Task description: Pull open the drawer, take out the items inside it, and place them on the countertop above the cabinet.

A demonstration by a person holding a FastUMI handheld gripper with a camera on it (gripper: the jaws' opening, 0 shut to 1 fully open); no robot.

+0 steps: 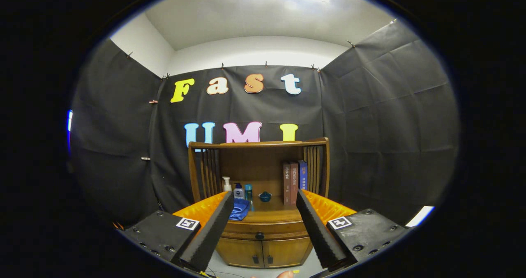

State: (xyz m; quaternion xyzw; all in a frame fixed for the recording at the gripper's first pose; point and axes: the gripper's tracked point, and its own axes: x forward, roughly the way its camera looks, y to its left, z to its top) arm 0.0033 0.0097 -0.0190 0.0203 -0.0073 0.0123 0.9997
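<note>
While the tool (265, 206) hangs well back from the cabinet (263, 245), its two fingers (209, 233) stand wide apart with nothing between them, so it's open and gripping nothing. Cabinet sits beyond the fingers, framed in the gap between them, against the black cloth wall (390, 126).

On the bench (273, 215), left to right: white pump bottle (226, 184) near the left slatted side, then a white-and-blue bottle (238, 191) just beside it, then a teal bottle (248, 191). Blue cloth (239, 209) lies in front of those bottles, partly hidden behind the left finger tip. Small dark blue bowl (265, 196) sits mid-bench, apart from the bottles. Three books (294, 182) stand upright together by the right slatted side, two brownish and one blue.

Drawer (263, 229) is under the bench, shut, with a dark round knob (259, 235) at its centre. Contents hidden. Below it, two doors (263, 252), closed, dark handles near the middle seam.

A fingertip (285, 274) shows below the cabinet, between the finger bases.
</note>
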